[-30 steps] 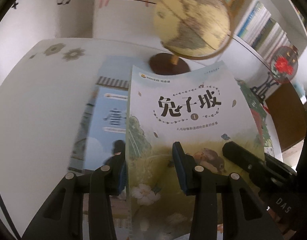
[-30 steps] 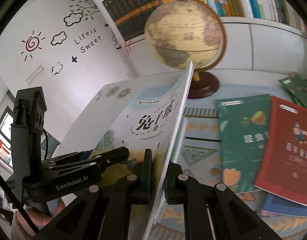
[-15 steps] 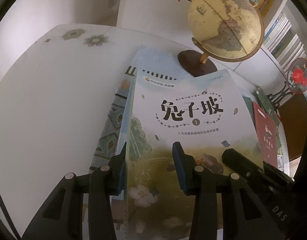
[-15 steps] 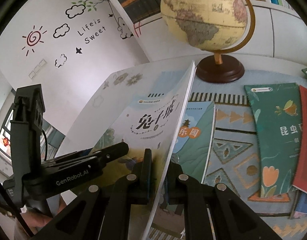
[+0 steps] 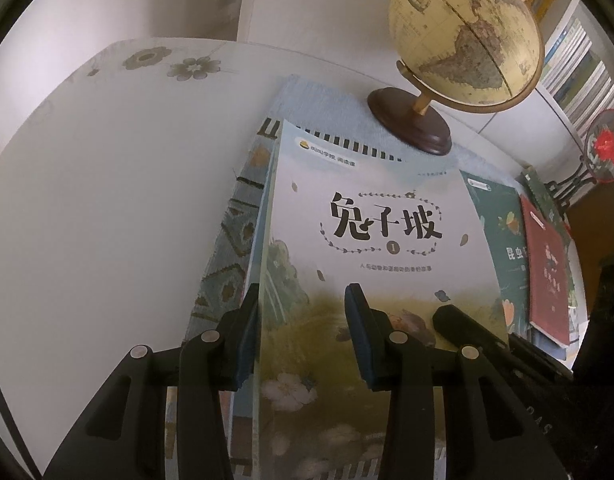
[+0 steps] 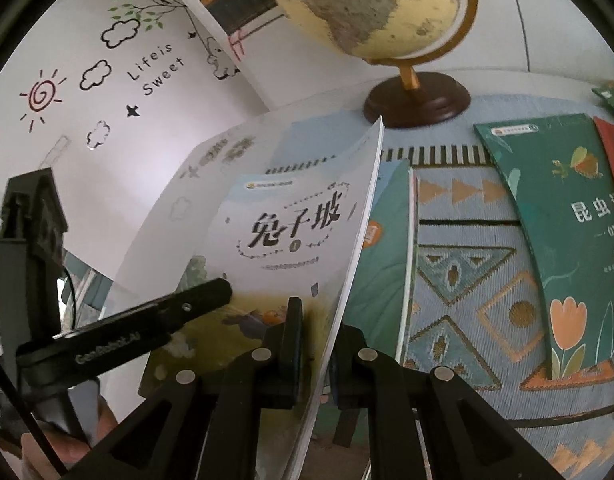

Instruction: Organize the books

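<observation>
**Two grippers hold one pale book above the patterned mat**

The right gripper point(image 6: 315, 344) clamps the pale book point(image 5: 371, 240) by its lower right edge, its jaws narrow with the thin page block pinched between them. The left gripper point(image 5: 303, 336) straddles the same book's spine side: one jaw sits behind the cover's left edge and the other lies on the front; whether both pads press on it I cannot tell. The book is tilted up off the surface point(image 5: 87, 200), its black-lettered cover facing the left wrist camera.

Beneath it lies a blue woven mat point(image 6: 459, 280) with triangle patterns. A cream globe point(image 5: 463, 36) on a dark wooden base stands at the mat's far end. A teal book point(image 6: 383, 272) lies flat just beside the raised one, and further right a green book with a tulip point(image 6: 567, 240) rests on the mat, with a red book point(image 5: 547, 272) partly overlapping it.
</observation>
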Demonstrator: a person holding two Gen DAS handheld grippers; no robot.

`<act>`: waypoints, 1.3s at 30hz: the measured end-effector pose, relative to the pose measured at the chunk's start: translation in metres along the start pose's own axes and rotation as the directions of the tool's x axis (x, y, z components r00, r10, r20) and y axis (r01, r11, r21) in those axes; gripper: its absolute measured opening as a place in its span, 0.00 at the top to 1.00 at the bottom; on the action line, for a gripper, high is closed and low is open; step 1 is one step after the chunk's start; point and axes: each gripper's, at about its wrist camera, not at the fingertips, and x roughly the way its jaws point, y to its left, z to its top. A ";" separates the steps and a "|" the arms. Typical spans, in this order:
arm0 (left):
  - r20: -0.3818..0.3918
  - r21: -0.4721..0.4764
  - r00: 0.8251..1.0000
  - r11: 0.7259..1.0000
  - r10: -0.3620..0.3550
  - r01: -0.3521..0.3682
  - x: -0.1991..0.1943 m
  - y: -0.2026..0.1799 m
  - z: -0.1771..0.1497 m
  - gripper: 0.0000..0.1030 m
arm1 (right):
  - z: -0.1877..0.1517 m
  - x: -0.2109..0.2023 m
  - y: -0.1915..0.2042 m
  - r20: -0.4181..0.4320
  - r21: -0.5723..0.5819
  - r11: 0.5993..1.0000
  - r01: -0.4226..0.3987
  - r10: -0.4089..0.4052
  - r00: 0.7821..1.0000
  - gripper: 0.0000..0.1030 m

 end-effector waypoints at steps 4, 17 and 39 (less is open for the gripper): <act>0.000 -0.004 1.000 1.000 -0.002 0.002 0.000 0.001 -0.001 0.62 | 0.000 0.001 -0.001 -0.012 0.027 1.000 -0.004 0.004 1.000 0.86; -0.028 -0.062 0.998 0.997 0.049 -0.051 -0.001 0.014 0.001 0.57 | 0.002 0.000 -0.006 -0.043 0.063 0.998 -0.016 0.019 0.999 0.75; -0.024 0.104 0.999 0.994 -0.044 0.046 0.005 -0.123 0.009 0.56 | 0.009 -0.134 -0.140 0.128 0.199 0.962 0.184 -0.212 0.969 0.75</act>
